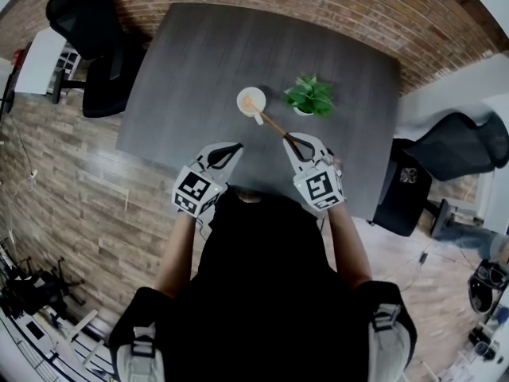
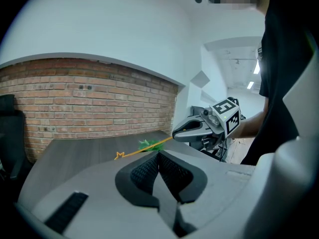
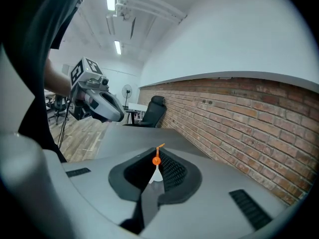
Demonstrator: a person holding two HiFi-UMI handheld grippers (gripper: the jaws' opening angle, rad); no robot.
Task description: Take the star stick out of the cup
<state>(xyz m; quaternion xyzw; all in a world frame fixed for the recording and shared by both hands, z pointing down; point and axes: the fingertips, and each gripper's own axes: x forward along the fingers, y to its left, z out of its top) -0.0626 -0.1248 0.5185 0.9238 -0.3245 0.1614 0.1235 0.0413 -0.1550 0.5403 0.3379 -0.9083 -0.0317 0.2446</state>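
Observation:
A white cup (image 1: 251, 102) stands mid-table. The thin orange star stick (image 1: 271, 121) slants from over the cup's mouth back to my right gripper (image 1: 293, 140), which is shut on its near end. In the right gripper view the stick's round orange end (image 3: 156, 159) sits pinched between the jaws. From the left gripper view the star tip (image 2: 118, 155) shows raised over the table, with the cup hidden; whether the tip is inside the cup I cannot tell. My left gripper (image 1: 231, 147) hovers shut and empty at the near table edge, left of the right one.
A small green potted plant (image 1: 310, 96) stands just right of the cup. Beyond the dark grey table (image 1: 191, 70) runs a brick wall (image 1: 334, 6). Black office chairs stand at far left (image 1: 95, 34) and at right (image 1: 465, 146).

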